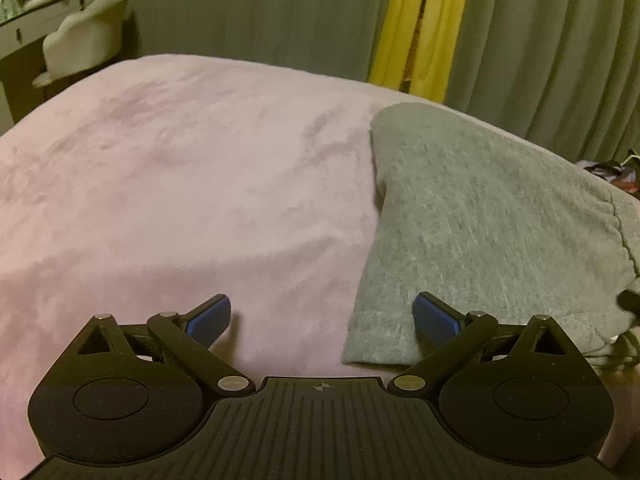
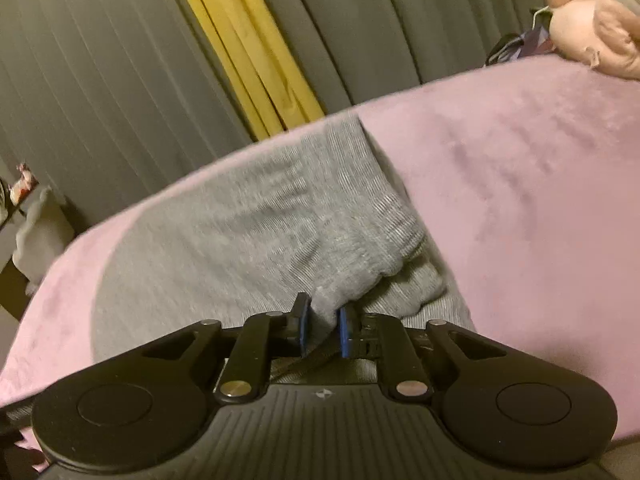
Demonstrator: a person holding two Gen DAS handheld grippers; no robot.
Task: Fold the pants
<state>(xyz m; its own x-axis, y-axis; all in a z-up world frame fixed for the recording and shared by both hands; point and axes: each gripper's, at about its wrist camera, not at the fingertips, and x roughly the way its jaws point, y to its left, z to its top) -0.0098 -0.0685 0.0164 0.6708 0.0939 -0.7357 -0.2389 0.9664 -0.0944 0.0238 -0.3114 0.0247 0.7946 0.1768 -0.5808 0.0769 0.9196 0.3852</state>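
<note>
Grey pants [image 1: 472, 224] lie folded on a pink blanket [image 1: 180, 184], on the right in the left wrist view. My left gripper [image 1: 322, 320] is open and empty, low over the blanket, with its right pad [image 1: 434, 318] over the pants' near hem edge. In the right wrist view the pants [image 2: 248, 224] fill the middle. My right gripper [image 2: 322, 330] is shut on a bunched fold of the pants at the gathered waistband end [image 2: 404, 276].
Grey curtains with a yellow strip [image 1: 416, 28] hang behind the bed. A dresser and pale chair [image 1: 84, 36] stand at far left. A pink plush toy [image 2: 596, 28] lies at the bed's far right corner. The blanket [image 2: 540, 200] stretches right of the pants.
</note>
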